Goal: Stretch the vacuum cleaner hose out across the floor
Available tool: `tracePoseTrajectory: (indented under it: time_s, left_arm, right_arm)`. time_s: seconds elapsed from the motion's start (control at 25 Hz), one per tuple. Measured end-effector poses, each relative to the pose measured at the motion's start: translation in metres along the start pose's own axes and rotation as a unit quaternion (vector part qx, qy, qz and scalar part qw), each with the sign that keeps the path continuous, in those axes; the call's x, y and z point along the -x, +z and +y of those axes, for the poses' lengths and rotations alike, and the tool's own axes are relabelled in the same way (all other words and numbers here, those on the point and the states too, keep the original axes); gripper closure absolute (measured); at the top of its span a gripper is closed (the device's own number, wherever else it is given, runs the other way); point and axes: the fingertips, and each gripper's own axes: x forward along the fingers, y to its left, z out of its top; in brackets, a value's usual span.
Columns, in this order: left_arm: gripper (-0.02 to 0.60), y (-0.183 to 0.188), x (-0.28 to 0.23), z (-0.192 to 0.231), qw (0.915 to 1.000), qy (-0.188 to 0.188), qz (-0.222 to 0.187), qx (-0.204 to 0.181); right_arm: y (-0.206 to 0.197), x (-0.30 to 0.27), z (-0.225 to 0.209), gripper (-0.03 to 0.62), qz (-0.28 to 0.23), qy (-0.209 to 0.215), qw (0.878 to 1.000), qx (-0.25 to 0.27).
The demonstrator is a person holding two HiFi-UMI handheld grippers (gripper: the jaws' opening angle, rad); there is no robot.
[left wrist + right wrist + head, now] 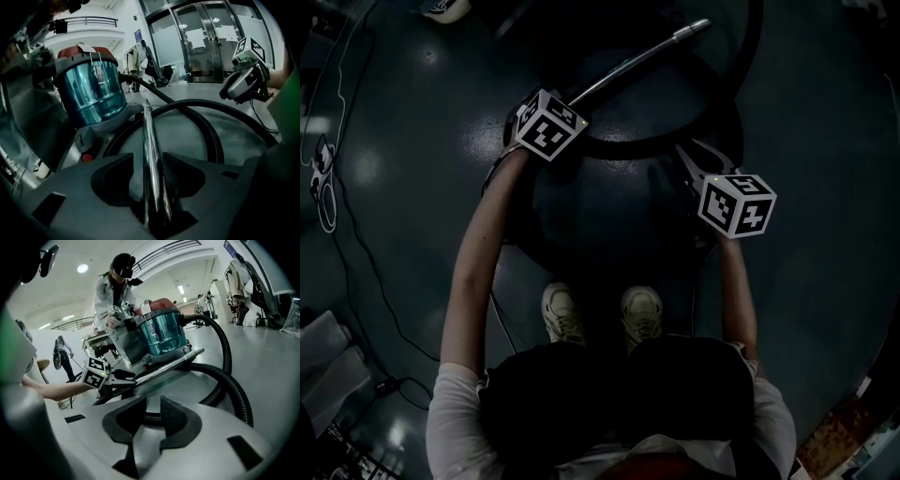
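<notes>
So the black ribbed hose (213,138) is nowhere near stretched out. It's curled in a big loop on the floor (825,141), just ahead of both sets of jaws. The chrome tube (147,126) is up off the floor, clamped in the left gripper (148,153). Those jaws sit partway apart around it, and the tube pokes out past them toward the vacuum cleaner (93,93) with the teal canister. The right gripper (153,399) has its jaws closed down to a sliver. A bit of hose shows right past the tips, but I can't tell if they touch it. Another person (115,287) stands beyond the vacuum.
</notes>
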Motion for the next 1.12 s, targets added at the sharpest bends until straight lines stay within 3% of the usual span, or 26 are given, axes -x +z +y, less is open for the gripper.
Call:
tracePoseTrajectory:
  time_s: [0.12, 0.2, 0.28, 0.4, 0.6, 0.8, 0.96, 1.12]
  left_arm:
    - [0.402, 0.002, -0.010, -0.002, 0.9999, -0.012, 0.002, 0.010]
    - [0.403, -0.003, -0.018, -0.006, 0.9997, -0.016, 0.016, 0.003]
    - [0.403, -0.014, -0.025, -0.009, 0.9982, -0.008, 0.052, -0.030]
    - [0.403, -0.018, -0.027, -0.005, 0.9966, 0.005, 0.069, -0.045]
    - [0.405, -0.015, -0.024, -0.005, 0.9966, 0.033, 0.061, -0.043]
    - [0.405, -0.015, 0.012, 0.000, 0.9923, 0.093, 0.049, -0.065]
    - [0.405, -0.001, 0.073, 0.023, 0.9843, 0.168, -0.004, -0.054]
    - [0.405, 0.021, 0.135, 0.031, 0.9725, 0.217, -0.071, -0.045]
  right_arm:
    - [-0.026, 0.015, -0.011, 0.514, 0.040, -0.019, 0.999, -0.018]
    - [-0.069, 0.043, -0.029, 0.514, 0.082, -0.063, 0.993, -0.050]
    - [-0.114, 0.071, -0.050, 0.514, 0.118, -0.122, 0.982, -0.086]
    - [-0.149, 0.094, -0.066, 0.514, 0.141, -0.183, 0.968, -0.101]
    - [-0.147, 0.105, -0.062, 0.514, 0.117, -0.183, 0.958, -0.190]
    - [-0.161, 0.107, -0.077, 0.514, 0.129, -0.209, 0.953, -0.179]
    - [-0.165, 0.102, -0.079, 0.514, 0.133, -0.210, 0.955, -0.164]
    - [-0.161, 0.100, -0.083, 0.514, 0.126, -0.197, 0.956, -0.177]
